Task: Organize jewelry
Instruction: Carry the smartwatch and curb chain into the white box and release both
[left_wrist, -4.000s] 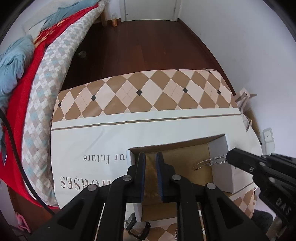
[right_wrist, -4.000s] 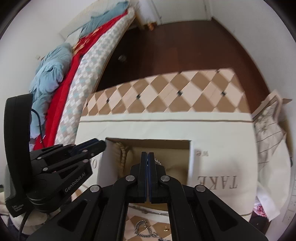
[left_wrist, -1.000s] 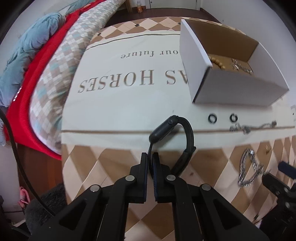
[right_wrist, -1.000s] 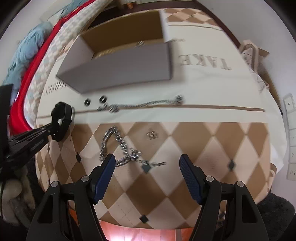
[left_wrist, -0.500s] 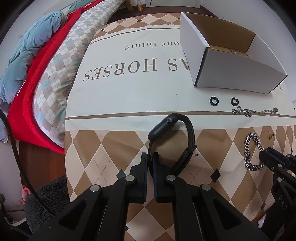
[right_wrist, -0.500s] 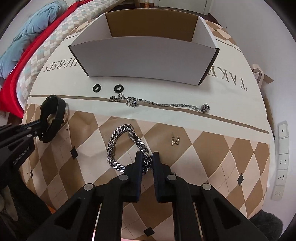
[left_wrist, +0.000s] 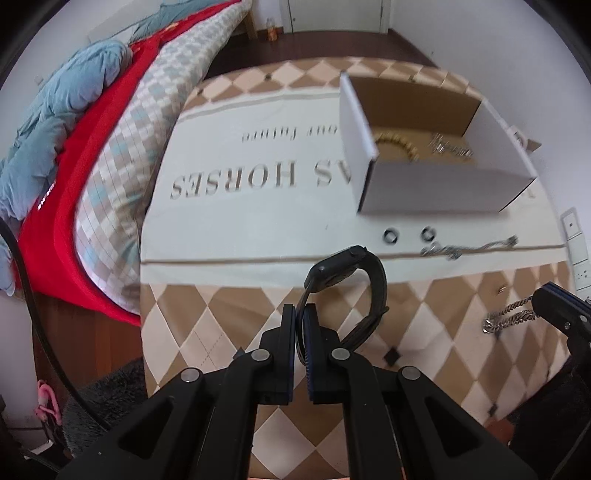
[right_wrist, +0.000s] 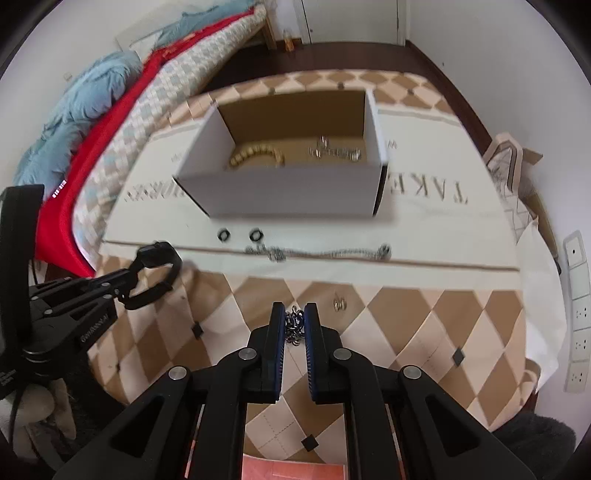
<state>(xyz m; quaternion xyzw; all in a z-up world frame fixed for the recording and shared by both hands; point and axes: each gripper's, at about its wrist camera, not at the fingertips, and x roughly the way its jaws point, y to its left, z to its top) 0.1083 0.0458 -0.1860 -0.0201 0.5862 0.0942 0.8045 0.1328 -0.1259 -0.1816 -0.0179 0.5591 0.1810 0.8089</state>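
Presently a black watch (left_wrist: 351, 284) is gripped by its strap in the left claw (left_wrist: 300, 325), its loop raised above the patterned cloth of the desk (left_wrist: 229, 206); whether the far side of the band touches the cloth cannot be told. The right claw (right_wrist: 295, 323) is clenched on a silver curb chain (right_wrist: 294, 328), of which only a few links are seen between the fingers, the rest being hidden behind them; from the left wrist view, a short stretch of it (left_wrist: 511, 317) is seen hanging from that claw (left_wrist: 543, 301). A white cardboard box (right_wrist: 291, 195) stands farther back on the desk, and a gold beaded bracelet (right_wrist: 256, 153) and a silvery piece (right_wrist: 334, 151) lie inside, both blurred. Just before the box, two small black rings (right_wrist: 240, 235) and a thin silver chain (right_wrist: 321, 253) are laid out on the cloth, and a small earring (right_wrist: 340, 304) lies near the right claw. A bed (right_wrist: 110, 96) is cut off at the left.
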